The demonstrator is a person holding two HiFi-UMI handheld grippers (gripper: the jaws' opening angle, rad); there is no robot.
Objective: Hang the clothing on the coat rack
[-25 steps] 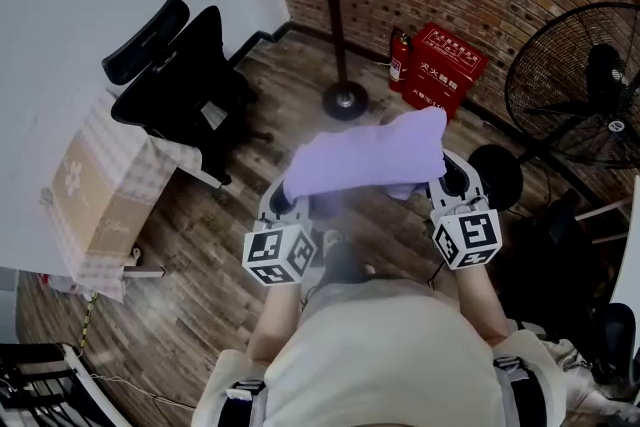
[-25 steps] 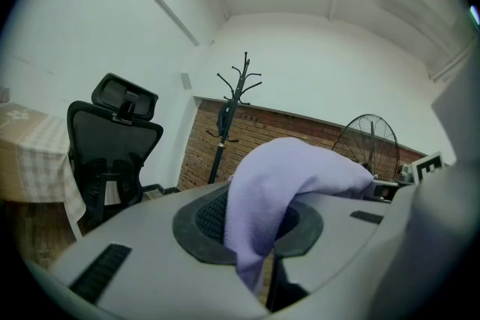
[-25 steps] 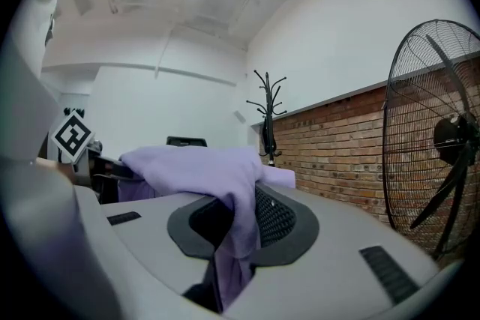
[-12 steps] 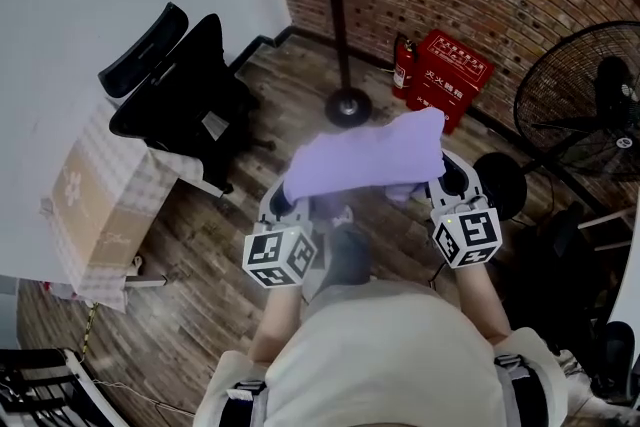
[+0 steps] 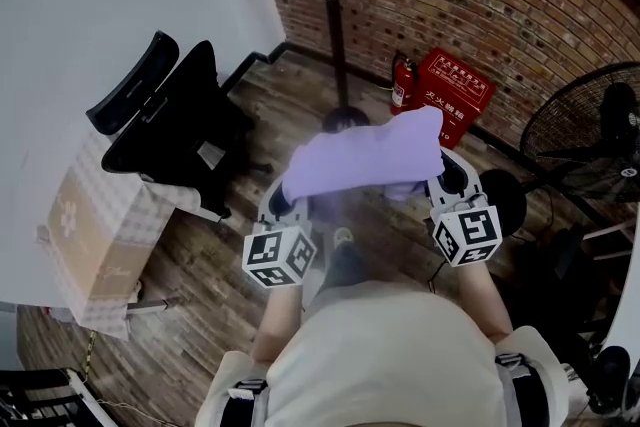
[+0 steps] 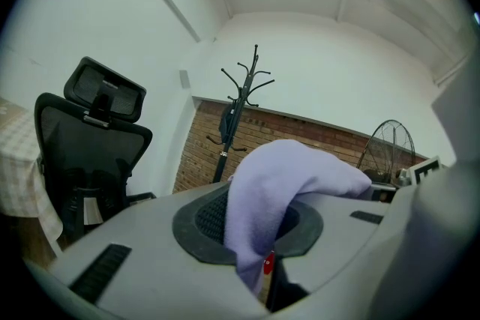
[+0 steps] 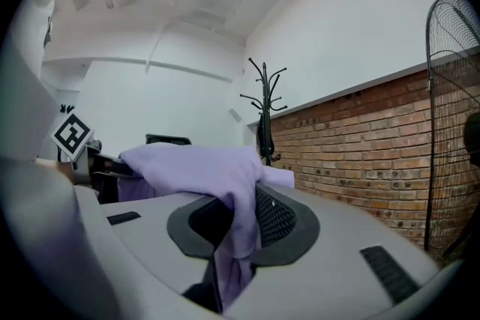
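Observation:
A lilac garment (image 5: 365,157) is stretched between my two grippers at chest height. My left gripper (image 5: 283,203) is shut on the garment's left end; in the left gripper view the cloth (image 6: 259,221) runs down between the pads. My right gripper (image 5: 440,173) is shut on the right end, where the cloth (image 7: 236,236) is pinched between the pads. The black coat rack (image 5: 331,10) stands ahead by the brick wall, with a dark item hanging near its top. The coat rack (image 6: 238,112) shows beyond the left gripper and the coat rack (image 7: 266,116) beyond the right gripper.
A black office chair (image 5: 165,115) stands at the left by a table with a checked cloth (image 5: 90,225). A red fire-equipment box (image 5: 450,90) and an extinguisher (image 5: 401,83) sit against the brick wall. A large floor fan (image 5: 590,130) stands at the right.
The view has shifted forward: the coat rack, chair and red box sit slightly differently in the frame. Both grippers keep the garment in the same hold.

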